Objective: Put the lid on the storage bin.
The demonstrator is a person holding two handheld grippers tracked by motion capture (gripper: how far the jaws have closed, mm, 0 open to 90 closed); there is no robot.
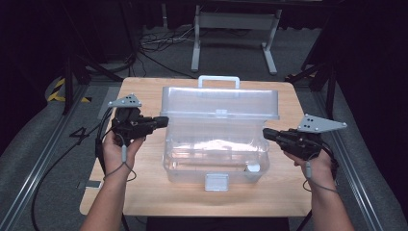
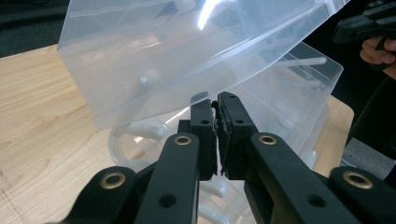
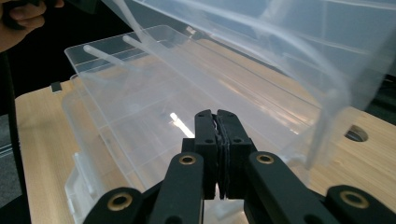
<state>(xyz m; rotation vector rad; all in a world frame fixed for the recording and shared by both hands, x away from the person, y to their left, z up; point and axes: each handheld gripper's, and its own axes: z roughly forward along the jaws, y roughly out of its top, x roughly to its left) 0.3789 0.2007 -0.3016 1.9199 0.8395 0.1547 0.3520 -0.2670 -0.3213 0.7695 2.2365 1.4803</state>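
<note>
Clear box (image 1: 216, 144) is flanked by left gripper (image 1: 161, 121) and right gripper (image 1: 267, 134); both fingers closed, nothing held.

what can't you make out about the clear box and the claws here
- Whitish contents of the clear plastic box: blurred behind its hazy wall in the high view, not identifiable.
- Small white item in the box's near right corner: too small to tell.
- Left claw against the raised lid: shut, but contact with the lid edge is unclear in the left gripper view.
- Right claw: shut; its base is cut off by the bottom edge.
</note>
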